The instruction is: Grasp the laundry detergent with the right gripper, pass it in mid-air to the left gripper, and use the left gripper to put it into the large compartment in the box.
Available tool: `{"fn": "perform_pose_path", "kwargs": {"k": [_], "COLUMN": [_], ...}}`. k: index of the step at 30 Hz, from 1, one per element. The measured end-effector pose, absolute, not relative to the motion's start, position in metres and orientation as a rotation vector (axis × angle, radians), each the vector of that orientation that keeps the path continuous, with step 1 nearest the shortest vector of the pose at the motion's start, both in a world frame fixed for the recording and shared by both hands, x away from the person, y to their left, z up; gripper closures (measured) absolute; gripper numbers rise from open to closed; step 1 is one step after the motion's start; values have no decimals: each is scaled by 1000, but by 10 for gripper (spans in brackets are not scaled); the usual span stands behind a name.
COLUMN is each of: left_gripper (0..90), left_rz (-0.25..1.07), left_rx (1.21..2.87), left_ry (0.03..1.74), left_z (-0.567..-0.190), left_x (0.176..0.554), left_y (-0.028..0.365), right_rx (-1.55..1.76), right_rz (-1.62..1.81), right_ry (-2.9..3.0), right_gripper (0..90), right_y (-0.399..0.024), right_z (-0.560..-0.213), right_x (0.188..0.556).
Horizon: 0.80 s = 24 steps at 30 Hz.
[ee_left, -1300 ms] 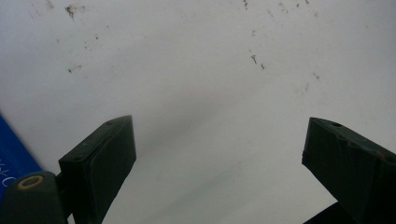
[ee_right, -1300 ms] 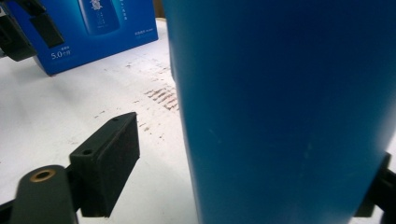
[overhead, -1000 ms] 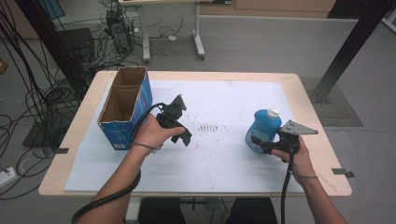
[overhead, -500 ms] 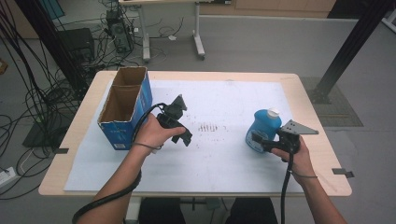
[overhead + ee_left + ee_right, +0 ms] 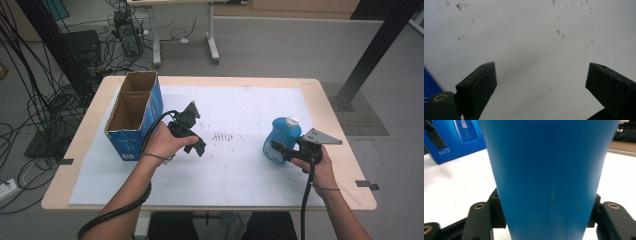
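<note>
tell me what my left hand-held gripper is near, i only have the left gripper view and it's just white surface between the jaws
Observer: In the high view the left hand-held gripper sits just right of an open-topped blue cardboard box, jaws wide apart with nothing between them.
Operator: ok where's the other one
Observer: The right hand-held gripper is at the table's right side, against an upright blue bottle with a white cap.
Operator: does it have it
Observer: Its jaws have just been closing; the right gripper view shows the pads pressed on both sides of the bottle's body.
Operator: bottle lifted?
Observer: I cannot tell; its base is hidden behind that gripper.
</note>
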<state>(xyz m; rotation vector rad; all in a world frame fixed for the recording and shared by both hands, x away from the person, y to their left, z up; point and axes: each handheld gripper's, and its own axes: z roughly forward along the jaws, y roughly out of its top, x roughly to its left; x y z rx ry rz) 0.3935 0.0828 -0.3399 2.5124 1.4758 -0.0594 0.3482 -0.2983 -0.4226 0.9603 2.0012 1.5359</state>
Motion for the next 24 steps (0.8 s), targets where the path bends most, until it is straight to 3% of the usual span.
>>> {"fn": "perform_pose_path", "kwargs": {"k": [24], "left_gripper": [103], "left_rz": [-55], "left_rx": [2510], "left_ry": [1474], "left_z": [-339], "left_x": [392], "left_y": [83], "right_rx": [931], "right_rz": [1513], "right_ry": [2004], "right_gripper": [438], "right_y": [-298], "right_z": [-422], "right_x": [347]}}
